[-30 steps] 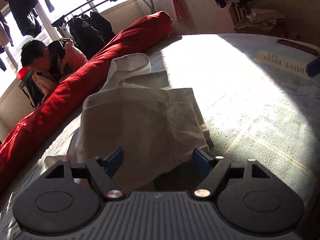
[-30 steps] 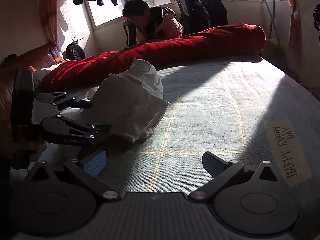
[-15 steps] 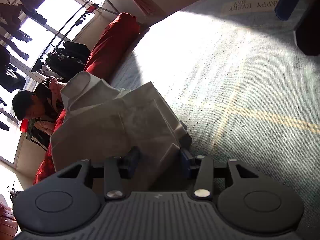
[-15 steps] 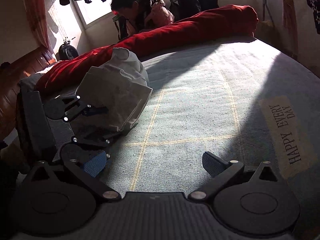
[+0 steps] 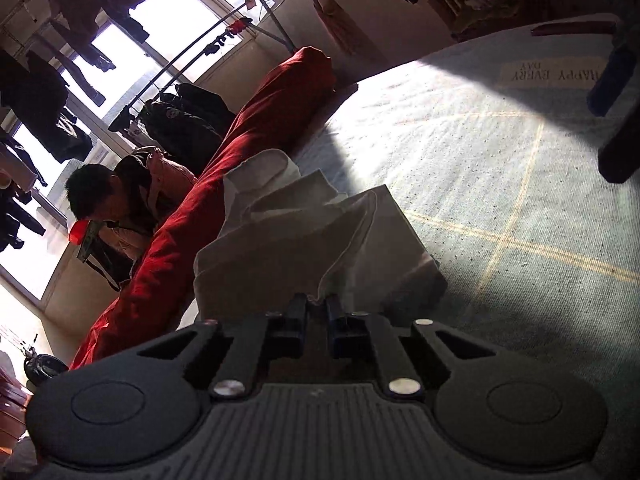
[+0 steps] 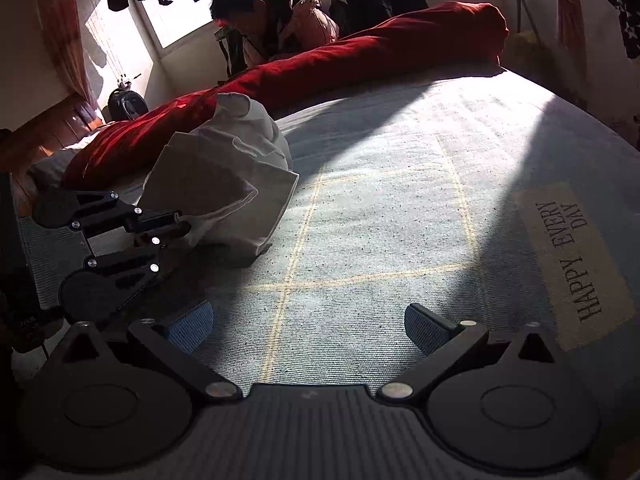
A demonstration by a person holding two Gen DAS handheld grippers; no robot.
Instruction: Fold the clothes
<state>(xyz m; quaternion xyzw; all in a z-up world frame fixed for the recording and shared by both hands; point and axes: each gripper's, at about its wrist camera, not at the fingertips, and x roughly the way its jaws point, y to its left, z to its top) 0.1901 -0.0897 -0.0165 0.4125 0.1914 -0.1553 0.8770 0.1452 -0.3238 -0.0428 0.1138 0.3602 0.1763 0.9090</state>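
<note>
A cream-white garment point(image 5: 304, 236) lies bunched on the pale blue bed cover point(image 5: 500, 200). My left gripper point(image 5: 317, 304) is shut on its near edge, and the cloth puckers up from between the pads. The right wrist view shows the same garment point(image 6: 224, 176) at the left, with my left gripper point(image 6: 182, 226) pinching its lower edge from the left side. My right gripper point(image 6: 308, 324) stands open low over bare cover, right of the garment and apart from it, with nothing between its blue pads point(image 6: 190, 322).
A long red rolled quilt point(image 6: 360, 56) lies along the far side of the bed. A person point(image 6: 276, 20) bends down behind it by the window. A clothes rack with dark jackets point(image 5: 180, 116) stands beyond. A "HAPPY EVERY DAY" label point(image 6: 572, 264) marks the cover at right.
My left gripper's jaws went from wide open around the garment's edge to shut on it, and the wrist rolled. The garment's edge has bunched up. The right gripper stayed open and sank slightly.
</note>
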